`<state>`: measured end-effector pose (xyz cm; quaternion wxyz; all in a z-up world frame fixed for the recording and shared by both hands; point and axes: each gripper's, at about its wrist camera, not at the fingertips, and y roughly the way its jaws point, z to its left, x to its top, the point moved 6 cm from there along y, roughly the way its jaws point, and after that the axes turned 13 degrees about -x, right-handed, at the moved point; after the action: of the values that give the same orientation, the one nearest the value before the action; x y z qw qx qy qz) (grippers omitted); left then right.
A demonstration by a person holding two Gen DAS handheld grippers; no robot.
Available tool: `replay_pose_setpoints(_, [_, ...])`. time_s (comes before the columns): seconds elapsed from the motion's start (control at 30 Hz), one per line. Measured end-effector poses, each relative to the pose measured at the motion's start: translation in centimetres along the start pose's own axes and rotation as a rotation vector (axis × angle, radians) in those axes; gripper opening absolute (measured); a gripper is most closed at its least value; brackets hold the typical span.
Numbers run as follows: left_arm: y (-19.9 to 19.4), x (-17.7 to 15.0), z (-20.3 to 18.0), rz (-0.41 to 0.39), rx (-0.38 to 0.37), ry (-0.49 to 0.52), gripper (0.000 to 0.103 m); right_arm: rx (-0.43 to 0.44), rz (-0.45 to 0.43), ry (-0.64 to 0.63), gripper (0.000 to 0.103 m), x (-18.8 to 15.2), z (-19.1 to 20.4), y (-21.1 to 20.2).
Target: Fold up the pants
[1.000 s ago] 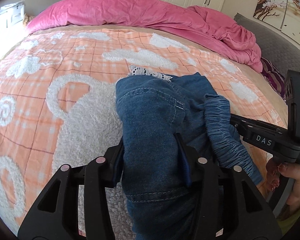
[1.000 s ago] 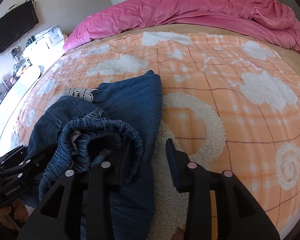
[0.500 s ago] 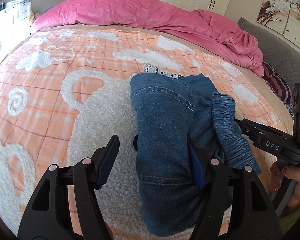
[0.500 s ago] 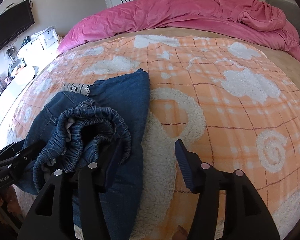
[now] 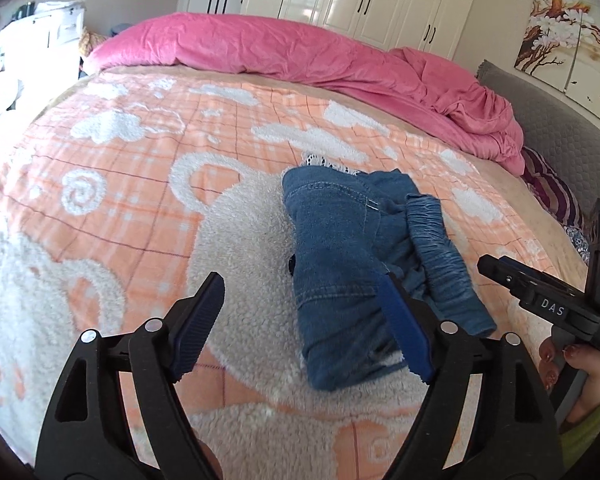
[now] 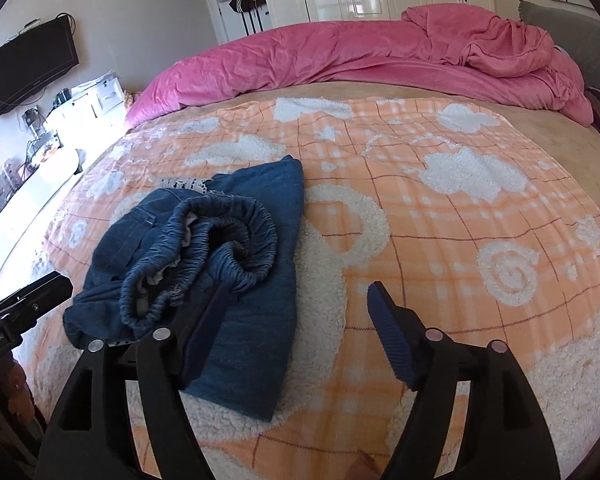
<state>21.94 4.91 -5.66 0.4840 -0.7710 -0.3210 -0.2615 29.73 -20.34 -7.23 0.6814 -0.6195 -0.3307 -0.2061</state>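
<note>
The pants (image 5: 340, 264) lay folded on the bed (image 5: 140, 168). Both claws, left (image 5: 300, 320) and right (image 6: 296, 320), were opening, gripping nothing; a nearby pad could snag the loose waistband (image 6: 220, 236), undoing the fold.

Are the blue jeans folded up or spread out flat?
Folded. The jeans lie as a small bundle on the orange blanket, layers stacked, elastic waistband bunched on top.
</note>
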Motion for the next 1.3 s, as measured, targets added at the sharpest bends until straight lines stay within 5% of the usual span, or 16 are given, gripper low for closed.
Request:
replay_pose_setpoints(0.1, [-1.7,-0.5,-0.6,-0.017,-0.009,0.008,0.081,0.017,-0.042,-0.001,0.077,-0.5,0.3,-2.4])
replay_pose_setpoints(0.2, [-3.2,-1.1,-1.3,-0.027,-0.01,0.017,0.084,0.028,-0.076,0.001,0.089,-1.0,0.5,-4.5])
replay_pose_setpoints(0.6, [-7.9,-4.0,-3.0,-0.055,0.016,0.048,0.093,0.017,-0.238,0.003,0.098,-3.3,0.2,-11.5])
replay_pose_setpoints(1.3, [-8.6,-9.9,-3.9,-0.03,0.045,0.036,0.094,0.009,-0.189,-0.036,0.098,-9.6,1.5,-13.7])
